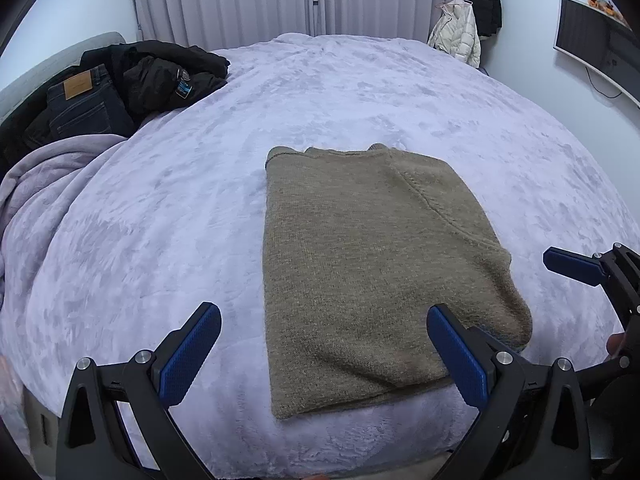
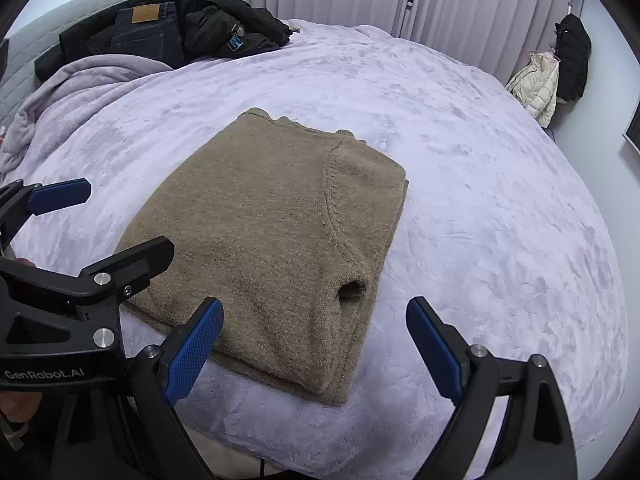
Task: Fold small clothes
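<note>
A tan knit sweater (image 1: 368, 264) lies folded into a neat rectangle on the lilac plush bedspread (image 1: 160, 208); it also shows in the right wrist view (image 2: 272, 240), sleeve cuff tucked at its near right corner. My left gripper (image 1: 324, 348) is open and empty, hovering over the sweater's near edge, its right finger above the cloth. My right gripper (image 2: 316, 344) is open and empty above the sweater's near right corner. The right gripper shows at the right edge of the left wrist view (image 1: 600, 276); the left gripper shows at the left of the right wrist view (image 2: 108, 232).
A pile of dark jackets and jeans (image 1: 120, 84) lies at the far left by the headboard, with a rumpled lilac blanket (image 1: 48, 184) beside it. Coats (image 1: 468, 20) hang in the far right corner. A monitor (image 1: 592, 48) is on the right wall. Curtains (image 1: 248, 0) hang behind the bed.
</note>
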